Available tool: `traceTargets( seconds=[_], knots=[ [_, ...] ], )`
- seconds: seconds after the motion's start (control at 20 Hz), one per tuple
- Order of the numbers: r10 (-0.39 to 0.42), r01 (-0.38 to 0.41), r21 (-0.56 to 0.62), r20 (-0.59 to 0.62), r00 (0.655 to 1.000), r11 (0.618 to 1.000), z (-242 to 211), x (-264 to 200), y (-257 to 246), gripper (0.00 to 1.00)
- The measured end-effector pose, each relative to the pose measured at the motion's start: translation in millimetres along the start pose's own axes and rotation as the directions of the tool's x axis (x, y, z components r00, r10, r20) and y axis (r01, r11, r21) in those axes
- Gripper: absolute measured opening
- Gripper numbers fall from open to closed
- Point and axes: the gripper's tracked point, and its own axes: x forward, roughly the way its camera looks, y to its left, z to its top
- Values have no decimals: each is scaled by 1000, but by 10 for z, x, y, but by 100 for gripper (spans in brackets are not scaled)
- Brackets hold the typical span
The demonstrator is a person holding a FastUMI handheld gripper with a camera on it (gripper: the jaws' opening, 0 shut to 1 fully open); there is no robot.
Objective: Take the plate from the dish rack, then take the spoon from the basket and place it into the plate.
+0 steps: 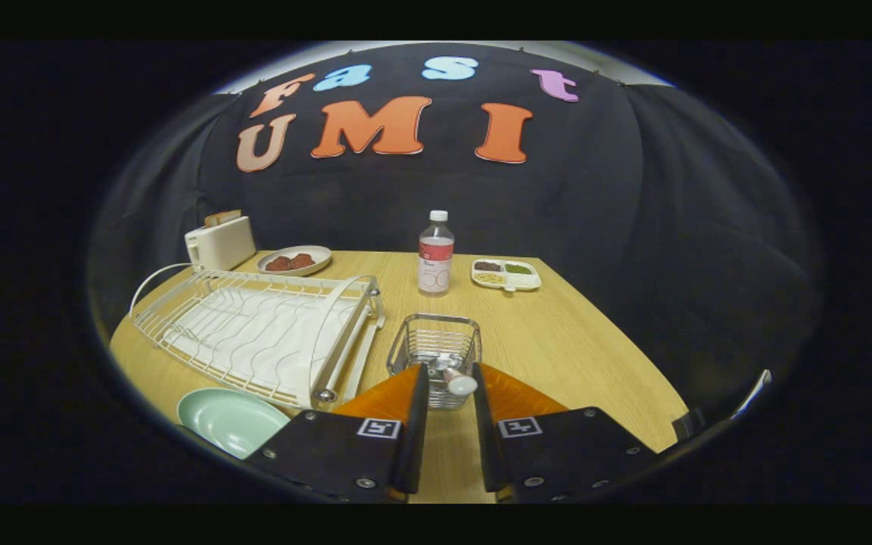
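Observation:
A pale green plate [230, 421] lies flat on the wooden table, beside the near end of the white wire dish rack [254, 333] and left of my fingers. A small wire basket [436, 344] stands just ahead of the fingers. A spoon [462, 384] sticks up out of it, its rounded light handle end between my fingertips and close to the right one. My gripper [448, 371] is open, with a gap wider than the handle. The rest of the spoon is hidden inside the basket.
Beyond the basket stands a clear bottle [436, 261] with a white cap. A divided snack tray [506, 275] lies to its right. A plate of brown food [294, 260] and a white toaster [220, 242] sit at the back left. The table edge [618, 333] runs along the right.

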Motion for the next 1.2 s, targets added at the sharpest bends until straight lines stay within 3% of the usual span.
traceTargets(
  seconds=[0.1, 0.3, 0.45, 0.85, 1.2],
  knots=[
    [16, -16, 10, -7, 1000, 1000, 10, 24, 32, 19],
    [48, -48, 32, -21, 999, 998, 69, -19, 106, 11],
    [102, -98, 67, -49, 994, 993, 131, -105, 194, 11],
    [69, -68, 34, -11, 998, 997, 499, -456, 12, 11],
    [134, -135, 63, 26, 991, 989, 660, -864, 94, 11]
  ],
)
